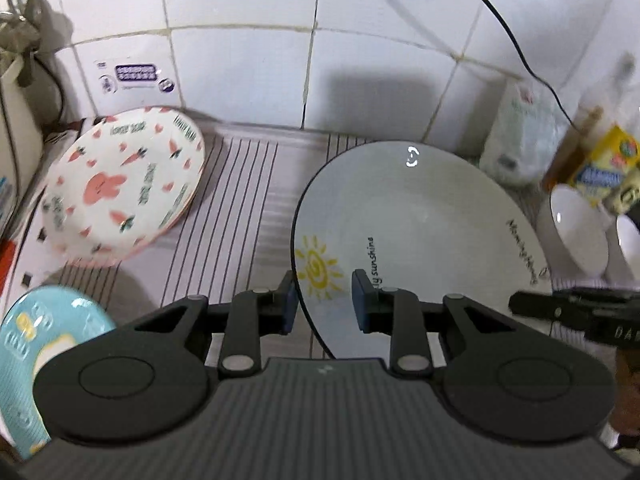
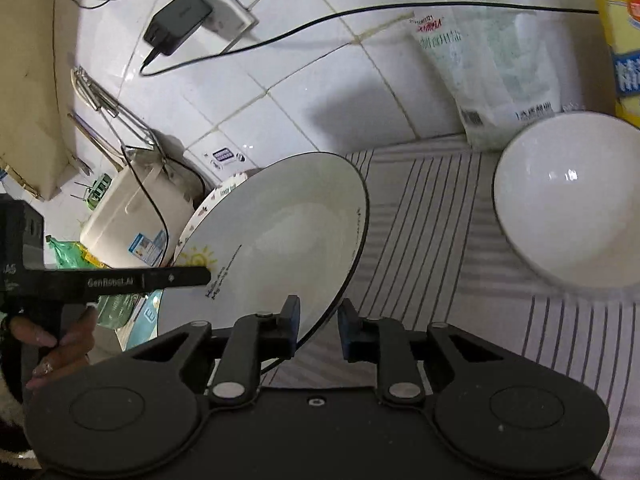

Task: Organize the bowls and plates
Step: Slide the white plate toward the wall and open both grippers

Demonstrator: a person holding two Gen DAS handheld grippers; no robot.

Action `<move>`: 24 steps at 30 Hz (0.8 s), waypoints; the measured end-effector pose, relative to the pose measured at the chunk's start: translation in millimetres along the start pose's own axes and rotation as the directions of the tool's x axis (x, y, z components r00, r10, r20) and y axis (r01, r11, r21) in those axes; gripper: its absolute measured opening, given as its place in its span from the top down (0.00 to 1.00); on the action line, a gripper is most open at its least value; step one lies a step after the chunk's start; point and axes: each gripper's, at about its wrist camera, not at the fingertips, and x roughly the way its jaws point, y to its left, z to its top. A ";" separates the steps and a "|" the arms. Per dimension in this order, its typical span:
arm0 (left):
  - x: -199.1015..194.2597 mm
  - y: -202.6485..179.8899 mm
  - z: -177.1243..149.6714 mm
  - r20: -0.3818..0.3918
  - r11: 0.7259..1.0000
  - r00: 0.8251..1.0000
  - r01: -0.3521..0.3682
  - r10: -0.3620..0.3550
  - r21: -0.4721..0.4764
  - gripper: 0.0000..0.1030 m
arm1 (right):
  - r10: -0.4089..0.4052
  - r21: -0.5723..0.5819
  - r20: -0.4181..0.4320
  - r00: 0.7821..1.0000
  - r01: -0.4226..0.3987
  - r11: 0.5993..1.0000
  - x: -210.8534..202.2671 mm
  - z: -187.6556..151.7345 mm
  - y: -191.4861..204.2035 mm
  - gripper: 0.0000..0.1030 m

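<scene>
Left tool [image 1: 326,300] clamped, angled downward; right tool [image 2: 319,322] alongside, jaws slightly parted.

Left gripper [image 1: 325,300] jaws astride sun plate [image 1: 420,240] rim; carrot plate [image 1: 124,184] far left.

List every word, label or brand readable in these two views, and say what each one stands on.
"sunshine", with cut-off letters before it: on the sun plate, beside its yellow sun drawing.
"GenRobot.AI": on the left tongs' finger, seen from the right wrist.
Rim script on the sun plate's right side: too blurred.
Lettering on the bunny plate: too blurred.
Wall sticker, white packet, yellow package: print not legible.
</scene>
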 end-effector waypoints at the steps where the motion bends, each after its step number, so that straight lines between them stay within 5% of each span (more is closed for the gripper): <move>1: 3.9 0.8 4.0 0.011 1.000 1.000 0.006 -0.006 -0.002 0.74 | -0.003 -0.005 -0.001 1.000 0.003 1.000 2.4 4.0 -2.0 0.75; 24: 79.0 12.2 25.3 -0.097 0.993 0.992 -0.090 0.083 -0.072 0.74 | -0.193 -0.091 0.003 0.981 0.193 0.977 56.3 20.6 -7.5 0.72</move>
